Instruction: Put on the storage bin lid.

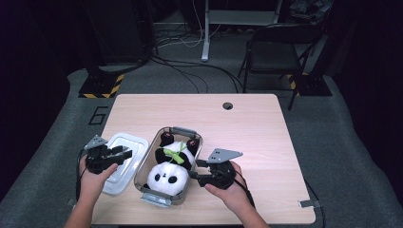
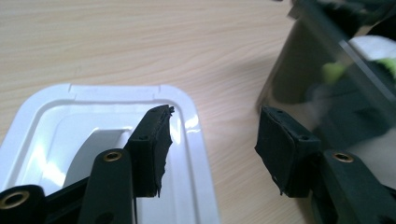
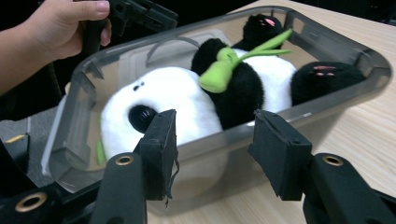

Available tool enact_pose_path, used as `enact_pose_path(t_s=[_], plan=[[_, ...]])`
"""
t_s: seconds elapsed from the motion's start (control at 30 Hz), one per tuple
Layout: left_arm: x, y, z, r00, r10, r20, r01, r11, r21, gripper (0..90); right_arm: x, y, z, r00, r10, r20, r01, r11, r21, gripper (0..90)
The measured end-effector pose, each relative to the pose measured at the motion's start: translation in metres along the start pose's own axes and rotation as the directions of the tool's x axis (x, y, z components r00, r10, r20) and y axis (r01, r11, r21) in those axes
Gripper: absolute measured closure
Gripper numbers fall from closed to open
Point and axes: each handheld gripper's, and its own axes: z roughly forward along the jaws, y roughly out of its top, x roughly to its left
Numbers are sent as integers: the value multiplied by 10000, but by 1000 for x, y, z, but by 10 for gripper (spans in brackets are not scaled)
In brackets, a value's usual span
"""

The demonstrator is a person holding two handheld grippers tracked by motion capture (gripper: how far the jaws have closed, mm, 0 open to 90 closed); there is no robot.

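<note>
High view shows a toy panda [image 1: 170, 167] lying on its back in a clear grey box [image 1: 142, 166]. The box sits on the near part of the table [image 1: 247, 133], a bit left of the middle. The panda's white head is at the near end and its black feet are at the far end. A green bow [image 1: 174, 154] is on its neck.

A white lid [image 1: 124, 161] lies flat on the table just left of the box. The left claw [image 1: 127, 153] is over the lid, held in the person's left hand [image 1: 91, 183]. In the left gripper view its two black pads [image 2: 152, 149] stand apart with nothing between them. One pad is over the lid and the other is near the box wall [image 2: 299, 70]. This claw is open.

The right claw [image 1: 194, 168] is at the right side of the box, held in the person's right hand [image 1: 228, 192]. In the right gripper view its pads [image 3: 161, 149] stand apart, just in front of the box wall [image 3: 261, 126]. They do not squeeze the box. This claw is open too.

Far off on the floor stands a dark chair [image 1: 278, 52].
</note>
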Motion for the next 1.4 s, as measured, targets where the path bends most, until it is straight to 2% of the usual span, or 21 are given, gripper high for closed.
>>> enact_pose_path(t_s=[0.13,0.2,0.33,0.43,0.57,0.67,0.8,0.83,0.97,1.13,1.4], plan=[[7,-4,-1,9998,-102,-188,106,9997,215,443,-6,0,-5,10000,-1,65,1,10000,-38,493],[10,-5,-4,9989,-105,-456,115,9997,208,447,-8,0,-8,10000,16,92,-16,10000,-91,493],[16,-8,-7,9977,-74,-677,87,9998,183,489,-14,0,-15,9996,133,268,-124,9994,-329,492],[20,-13,-5,9960,-199,-873,223,9994,262,527,-18,0,-18,9990,271,351,-255,9986,-460,492],[26,-16,-4,9901,-72,-1399,142,9987,490,536,-20,-1,-19,9988,269,399,-252,9987,-433,492],[30,-19,-4,9857,-110,-1682,174,9992,362,532,-20,-2,-17,9991,205,374,-194,9993,-311,493],[35,-20,-5,9816,-43,-1907,147,9985,533,504,-18,-4,-13,9995,21,325,-17,9999,-119,493],[36,-22,-3,9797,-56,-2003,146,9989,438,495,-17,-4,-12,9997,-16,253,17,10000,-78,493],[41,-26,2,9813,-153,-1918,298,9969,731,494,-14,-5,-9,9994,-331,-37,331,9994,46,497],[44,-28,7,9819,-85,-1890,248,9962,837,549,-10,-7,-6,9978,-611,-258,616,9979,202,500],[44,-28,11,9780,34,-2087,172,9951,969,600,-7,-11,-2,9974,-647,-318,661,9969,435,506]])
